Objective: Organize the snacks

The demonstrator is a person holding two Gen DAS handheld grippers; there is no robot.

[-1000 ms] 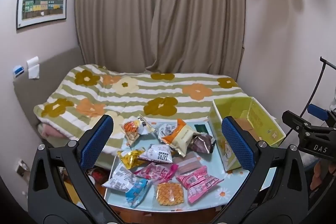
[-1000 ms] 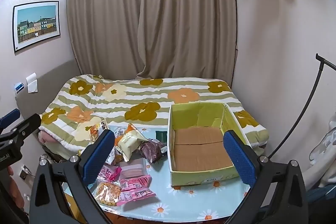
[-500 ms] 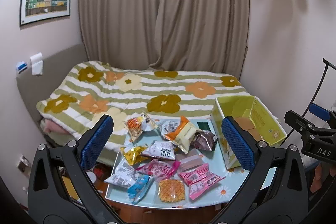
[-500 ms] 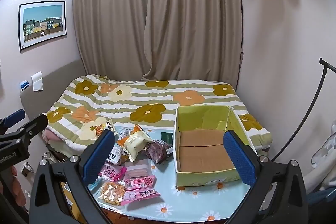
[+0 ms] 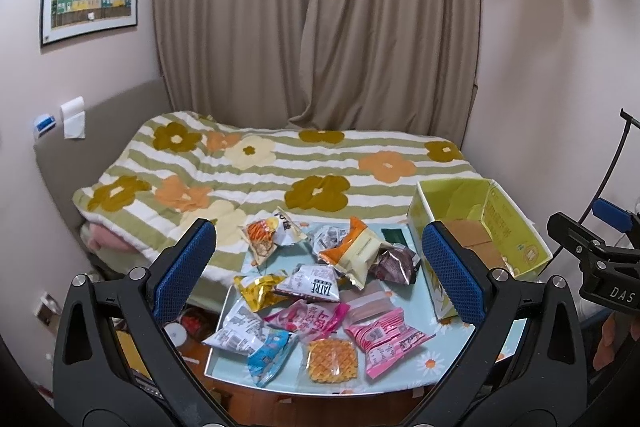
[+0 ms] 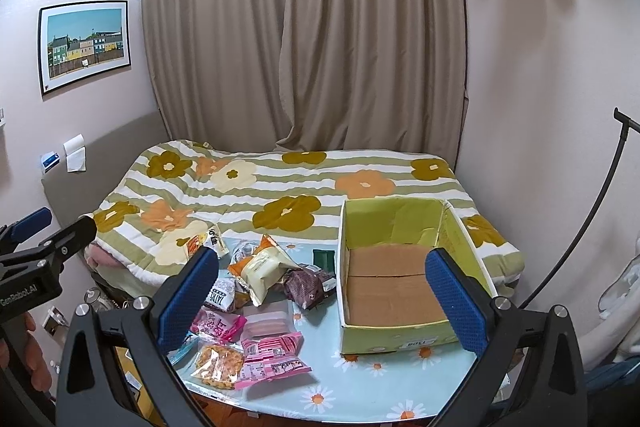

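1. On the table [image 6: 360, 383], a light blue daisy-print top, a heap of snack packets [image 5: 320, 291] lies to the left of an open yellow-green cardboard box [image 6: 396, 337].
2. Compared with a second ago, both views have shifted slightly, so the table sits a little further to the right in each; no packet has changed place.
3. The left tool [image 5: 320, 273] hangs above the heap, jaws spread wide, holding nothing.
4. The right tool [image 6: 322, 301] is likewise wide open and empty, framing the box.
5. The box's long axis runs away from the camera toward the bed [image 6: 304, 183], opening upward, with only its brown floor showing inside.
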